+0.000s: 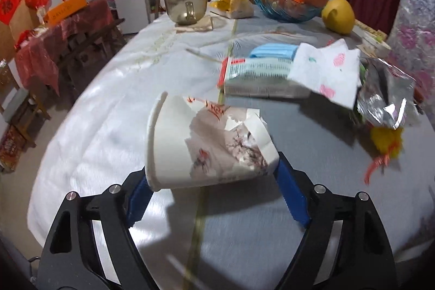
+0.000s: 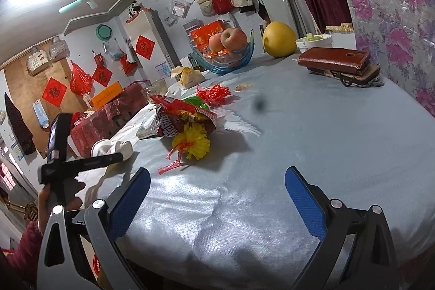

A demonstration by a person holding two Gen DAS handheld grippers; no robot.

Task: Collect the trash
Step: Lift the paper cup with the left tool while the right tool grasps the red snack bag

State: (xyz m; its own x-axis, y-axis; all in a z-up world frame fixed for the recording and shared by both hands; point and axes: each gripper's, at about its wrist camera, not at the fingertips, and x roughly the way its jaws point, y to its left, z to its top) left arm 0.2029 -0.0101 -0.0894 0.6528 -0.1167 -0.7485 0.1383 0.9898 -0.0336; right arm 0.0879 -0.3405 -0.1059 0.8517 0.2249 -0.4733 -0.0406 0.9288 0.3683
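A crushed paper cup [image 1: 209, 143] lies on its side on the desk [image 1: 272, 208] between the left gripper's [image 1: 210, 181] spread fingers, near a tissue pack [image 1: 258, 75], while the right gripper's [image 2: 217, 197] fingers stand apart, empty.

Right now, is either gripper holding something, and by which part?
The left gripper has the crushed paper cup lying sideways between its fingers, rim at one, base at the other; a firm hold cannot be told. The right gripper is empty.
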